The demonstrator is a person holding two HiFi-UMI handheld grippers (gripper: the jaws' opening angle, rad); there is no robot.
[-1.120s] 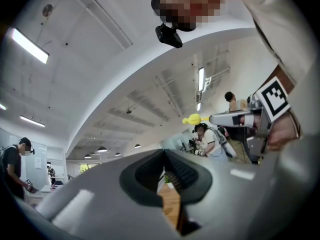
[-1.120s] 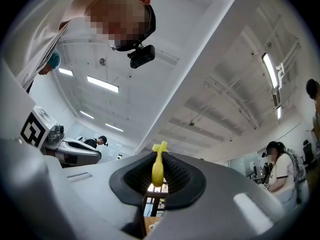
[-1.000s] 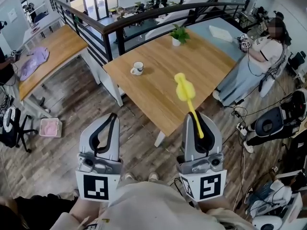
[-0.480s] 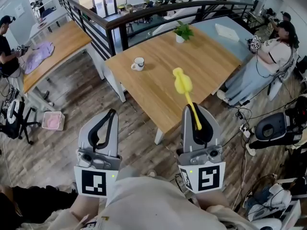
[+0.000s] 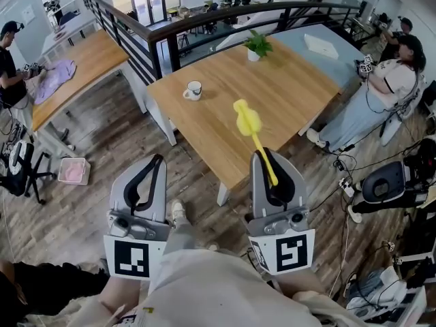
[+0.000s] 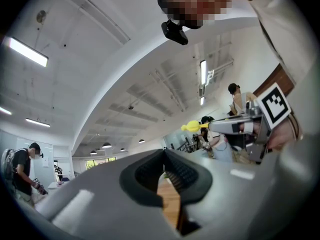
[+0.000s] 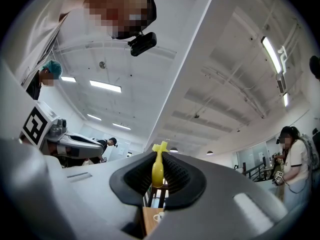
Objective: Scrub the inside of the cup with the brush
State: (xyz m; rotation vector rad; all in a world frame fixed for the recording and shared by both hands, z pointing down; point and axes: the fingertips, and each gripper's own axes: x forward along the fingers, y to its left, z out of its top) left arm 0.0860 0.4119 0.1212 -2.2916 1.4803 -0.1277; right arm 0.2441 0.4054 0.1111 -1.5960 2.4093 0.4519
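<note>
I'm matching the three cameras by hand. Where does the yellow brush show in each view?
Head view: the yellow brush rises from the right gripper, its head over the wooden table.
Left gripper view: brush small, right of centre, jutting from the right gripper.
Right gripper view: brush dead centre, clamped upright between the jaws.
Shared landmark: the wooden table, glimpsed low between the jaws in both gripper views.

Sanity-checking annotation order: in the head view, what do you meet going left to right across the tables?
purple cloth → cup → brush → white flat item → person. The plant is left out because it overlaps the brush.
</note>
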